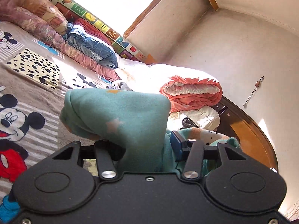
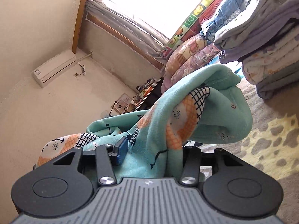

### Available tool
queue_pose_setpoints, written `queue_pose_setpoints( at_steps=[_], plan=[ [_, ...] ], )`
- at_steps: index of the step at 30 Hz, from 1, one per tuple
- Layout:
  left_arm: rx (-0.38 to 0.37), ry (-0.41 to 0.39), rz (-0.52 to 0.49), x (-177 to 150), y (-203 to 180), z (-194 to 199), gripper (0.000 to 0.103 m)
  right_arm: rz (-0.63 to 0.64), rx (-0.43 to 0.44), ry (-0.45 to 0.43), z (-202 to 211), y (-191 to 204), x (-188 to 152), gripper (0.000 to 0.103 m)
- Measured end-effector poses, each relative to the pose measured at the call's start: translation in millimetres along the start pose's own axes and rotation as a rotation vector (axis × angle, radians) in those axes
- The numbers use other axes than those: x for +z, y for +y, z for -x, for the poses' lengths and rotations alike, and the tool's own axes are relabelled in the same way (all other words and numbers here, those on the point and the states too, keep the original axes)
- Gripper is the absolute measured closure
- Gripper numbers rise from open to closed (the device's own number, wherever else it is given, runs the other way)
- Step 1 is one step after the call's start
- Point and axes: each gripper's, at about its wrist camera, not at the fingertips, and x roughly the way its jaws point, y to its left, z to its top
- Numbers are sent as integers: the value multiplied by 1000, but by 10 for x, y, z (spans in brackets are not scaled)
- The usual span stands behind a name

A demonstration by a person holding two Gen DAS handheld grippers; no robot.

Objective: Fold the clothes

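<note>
The teal garment (image 2: 196, 115) is clamped in both the left gripper (image 1: 143, 149) and the right gripper (image 2: 149, 155), jaws closed on cloth, and held clear of the bed (image 1: 37, 93), presumably for spreading.

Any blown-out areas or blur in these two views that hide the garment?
Left wrist: window and white bedding are blown out; the teal garment is close and soft. Right wrist: window overexposed, garment sharp; both show fisheye bending.

bed (image 1: 37, 97) covered by grey cartoon-mouse blanket. lying directly on it: spotted yellow cloth (image 1: 35, 68), rolled quilts (image 1: 37, 24) along the window side, folded coral quilt (image 1: 192, 93), stacked folded clothes (image 2: 267, 43).
</note>
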Motion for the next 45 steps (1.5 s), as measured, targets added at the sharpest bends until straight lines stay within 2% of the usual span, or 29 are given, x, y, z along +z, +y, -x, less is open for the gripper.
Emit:
queue_pose_setpoints(
  at_steps=[4,7,9,11,13,16,18,22,25,28,30,32,33,34,35,36,38,41,45],
  plan=[
    [56,16,-89,-20,168,-232,55,37,-69,2,-190,-235,58,54],
    [124,61,-166,-151,306,-405,55,52,-155,17,-295,-451,0,54],
    [182,117,-183,-264,432,-496,55,59,-257,54,-320,-612,-87,54],
    [277,199,-192,-418,576,-563,54,63,-343,77,-279,-735,-189,54],
    [354,247,-149,-533,703,-543,53,63,-407,83,-160,-813,-305,52],
    [386,204,-20,-657,808,-293,47,26,-438,36,141,-888,-394,43],
    [409,161,39,-721,816,-110,45,-9,-452,12,316,-905,-433,43],
    [429,83,166,-813,756,195,44,-108,-387,22,502,-827,-574,43],
    [398,39,277,-914,683,369,44,-155,-292,56,471,-665,-716,43],
    [353,22,372,-985,639,428,44,-180,-247,99,340,-532,-841,43],
    [339,18,402,-972,623,374,44,-195,-226,104,262,-490,-907,45],
    [331,20,414,-944,614,289,46,-203,-216,93,218,-466,-941,67],
    [321,24,416,-930,612,238,50,-211,-210,84,209,-457,-956,70],
    [336,44,410,-933,604,188,72,-219,-203,75,200,-449,-971,75],
    [353,66,404,-938,596,139,89,-227,-197,66,191,-441,-986,79],
    [369,87,398,-942,588,89,93,-230,-197,51,216,-423,-984,81],
    [360,74,389,-952,533,141,96,-237,-198,19,273,-387,-977,83],
    [346,13,384,-918,464,388,97,-285,-178,-42,476,-421,-894,84],
    [355,-31,396,-874,491,688,97,-297,-183,-88,716,-441,-770,84]
  ],
)
